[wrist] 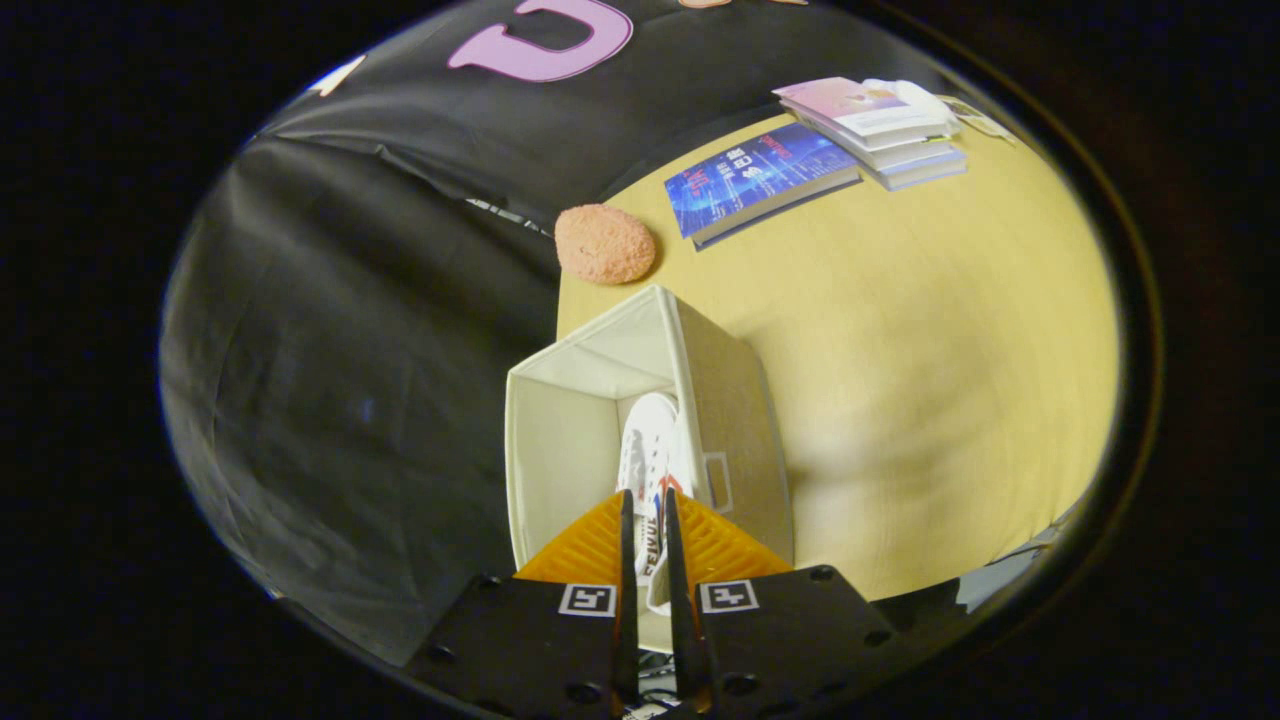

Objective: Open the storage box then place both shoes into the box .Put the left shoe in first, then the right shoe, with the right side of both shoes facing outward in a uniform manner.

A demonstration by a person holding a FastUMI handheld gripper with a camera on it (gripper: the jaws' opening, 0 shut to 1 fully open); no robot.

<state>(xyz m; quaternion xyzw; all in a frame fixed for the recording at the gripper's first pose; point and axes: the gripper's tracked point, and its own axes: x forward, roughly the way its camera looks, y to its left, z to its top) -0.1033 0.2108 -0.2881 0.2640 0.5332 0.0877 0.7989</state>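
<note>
An open beige fabric storage box (735,400) stands on the yellow table, just ahead of and below my fingers. A white shoe (650,445) with red and blue marks hangs down inside it, close to the box's right wall, toe pointing away from me. My gripper (647,505) is above the box's near rim. Its fingers are drawn close together, and a thin part of the shoe's near end is pinched in the narrow gap between them. The box's left half looks bare as far as I can see. The near part of its floor is hidden behind the fingers.
The round yellow table (950,350) stretches to the right of the box. Beyond the box lies a pink, rough, round pad (604,243). Farther back are a blue book (760,180) and a small stack of books (885,130). Black cloth hangs at the left.
</note>
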